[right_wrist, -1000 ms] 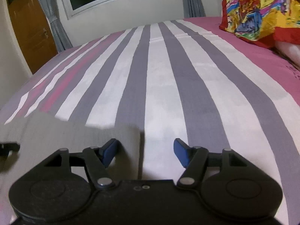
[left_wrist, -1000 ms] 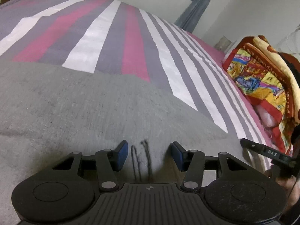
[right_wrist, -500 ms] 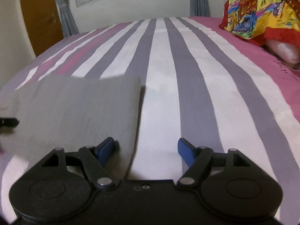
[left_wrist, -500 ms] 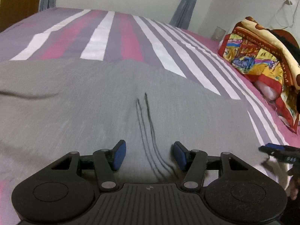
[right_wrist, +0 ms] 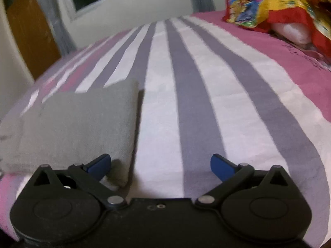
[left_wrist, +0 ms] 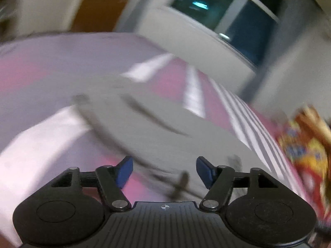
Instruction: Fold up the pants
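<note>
Pants [right_wrist: 82,128] lie folded and let go beside my right claw [right_wrist: 160,167], spread wide and empty, as is my left claw [left_wrist: 164,170], both having just been opening.

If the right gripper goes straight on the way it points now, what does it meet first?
Most likely the striped bedsheet, just right of the folded grey pants. The right gripper is open with nothing held; depth is uncertain.

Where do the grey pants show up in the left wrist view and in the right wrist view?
Left wrist: grey pants blurred across the centre, ahead of the fingers.
Right wrist: lower left, folded edge by the left finger.
Shared landmark: colourful blanket, right edge in left view, top right in right view.
</note>
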Motion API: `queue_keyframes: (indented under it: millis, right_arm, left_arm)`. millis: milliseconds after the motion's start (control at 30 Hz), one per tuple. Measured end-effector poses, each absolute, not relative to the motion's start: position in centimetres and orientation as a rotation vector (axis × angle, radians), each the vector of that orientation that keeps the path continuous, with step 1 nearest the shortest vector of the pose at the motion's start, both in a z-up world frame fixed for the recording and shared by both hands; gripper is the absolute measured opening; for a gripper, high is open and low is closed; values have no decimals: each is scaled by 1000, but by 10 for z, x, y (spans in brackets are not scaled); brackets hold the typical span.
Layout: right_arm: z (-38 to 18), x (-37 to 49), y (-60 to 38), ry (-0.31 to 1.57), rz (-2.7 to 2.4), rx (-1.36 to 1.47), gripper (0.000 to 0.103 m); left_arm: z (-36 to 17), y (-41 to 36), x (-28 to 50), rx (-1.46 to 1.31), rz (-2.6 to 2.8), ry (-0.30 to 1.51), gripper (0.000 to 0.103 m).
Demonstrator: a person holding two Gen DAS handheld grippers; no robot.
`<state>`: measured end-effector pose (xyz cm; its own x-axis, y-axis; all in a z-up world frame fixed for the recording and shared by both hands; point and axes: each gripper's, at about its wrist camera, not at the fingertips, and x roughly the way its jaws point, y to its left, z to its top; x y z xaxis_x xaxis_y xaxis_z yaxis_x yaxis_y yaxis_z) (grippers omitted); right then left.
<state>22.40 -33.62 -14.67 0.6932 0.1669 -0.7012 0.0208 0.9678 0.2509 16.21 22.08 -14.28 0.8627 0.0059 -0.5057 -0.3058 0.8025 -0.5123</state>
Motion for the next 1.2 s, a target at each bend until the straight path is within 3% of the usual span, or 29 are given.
queue_keyframes:
  millis: [100, 300, 767, 800, 833, 933, 1033, 1200]
  right_arm:
    - [-147, 226, -339, 795, 69, 284, 103]
    - [-144, 221, -332, 767, 29, 245, 103]
    - [-146, 227, -319, 771, -56, 183, 103]
    - [-147, 228, -317, 773, -57, 172, 103]
    - [-147, 228, -317, 773, -58, 168, 103]
    - [-147, 228, -320, 773, -69, 188, 103]
    - [-146, 224, -327, 765, -111, 193, 103]
    - [-147, 224, -335, 748, -158, 232, 103]
  left_arm:
    - [-172, 267, 158, -802, 191, 509, 75]
    - [-225, 335, 176, -1219, 18, 327, 75]
    - [-245, 349, 244, -1234, -100, 237, 74]
    - [-243, 347, 245, -1214, -89, 244, 68]
    - [-240, 345, 244, -1193, -52, 265, 30]
    - [-233, 344, 216, -1174, -163, 117, 31]
    - [-248, 348, 212, -1170, -44, 246, 31]
    - [-231, 342, 218, -1101, 15, 307, 32]
